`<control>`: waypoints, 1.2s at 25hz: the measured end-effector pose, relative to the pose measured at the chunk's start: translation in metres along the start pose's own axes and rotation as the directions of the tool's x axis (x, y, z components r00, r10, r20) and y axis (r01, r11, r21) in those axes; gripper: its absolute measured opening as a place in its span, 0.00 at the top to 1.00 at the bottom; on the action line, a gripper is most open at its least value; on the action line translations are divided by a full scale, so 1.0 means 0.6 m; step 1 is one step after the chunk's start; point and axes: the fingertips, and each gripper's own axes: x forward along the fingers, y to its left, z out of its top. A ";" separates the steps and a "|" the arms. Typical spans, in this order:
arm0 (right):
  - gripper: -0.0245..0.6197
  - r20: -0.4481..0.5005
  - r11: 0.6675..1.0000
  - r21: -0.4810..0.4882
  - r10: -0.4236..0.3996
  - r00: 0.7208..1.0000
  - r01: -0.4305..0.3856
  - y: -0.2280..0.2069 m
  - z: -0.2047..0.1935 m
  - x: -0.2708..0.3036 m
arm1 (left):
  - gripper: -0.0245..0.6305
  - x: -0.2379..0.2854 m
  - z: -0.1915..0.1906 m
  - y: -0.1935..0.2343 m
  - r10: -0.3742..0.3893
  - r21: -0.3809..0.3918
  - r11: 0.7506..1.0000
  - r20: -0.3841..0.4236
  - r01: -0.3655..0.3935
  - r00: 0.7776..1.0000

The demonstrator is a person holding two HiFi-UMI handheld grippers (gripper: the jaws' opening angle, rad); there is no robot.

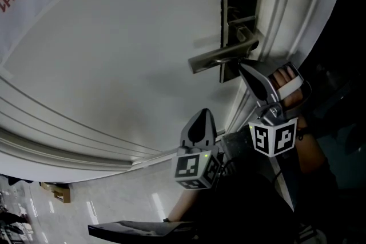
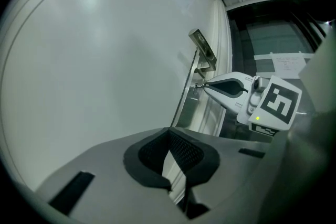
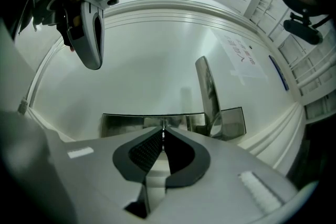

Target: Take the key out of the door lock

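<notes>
Jaws of the right hand-held gripper (image 3: 164,132) are drawn nearly together, their tips pinching a thin sliver of metal, the key (image 3: 163,137). The key stands against the lock plate (image 3: 131,122), just beside the root of the lever handle (image 3: 207,92). Seen from the head, this hand-held gripper reaches level towards the door (image 1: 114,54). Its nose sits right under the lever handle, at the lower end of the lock plate. The person's hand (image 1: 286,86) is wrapped round its body, and the marker cube (image 1: 274,137) hangs below.

The left hand-held gripper (image 1: 203,112) is held lower and to the left, well apart from the lock. It points at the bare door panel without touching it. In its own view the pads meet at the tips with nothing between them.

From the head, the key and the keyhole are covered by the right hand-held gripper's nose. From the left gripper view the key is only a tiny glint at that nose, too small to show its shape. How deep it sits in the lock cannot be told. The hand carrying the left hand-held gripper is lost in the dark at the bottom of the head view.
</notes>
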 end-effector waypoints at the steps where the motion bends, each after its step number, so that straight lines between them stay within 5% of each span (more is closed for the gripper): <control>1: 0.95 0.000 1.000 0.000 0.000 1.000 0.000 0.000 0.000 0.000 | 0.96 0.001 0.000 0.000 0.000 0.000 1.000 -0.001 0.000 1.000; 30: 0.95 0.008 1.000 0.011 -0.004 1.000 0.003 0.000 0.001 -0.011 | 0.96 0.021 0.035 0.007 0.007 0.042 0.999 0.015 -0.007 1.000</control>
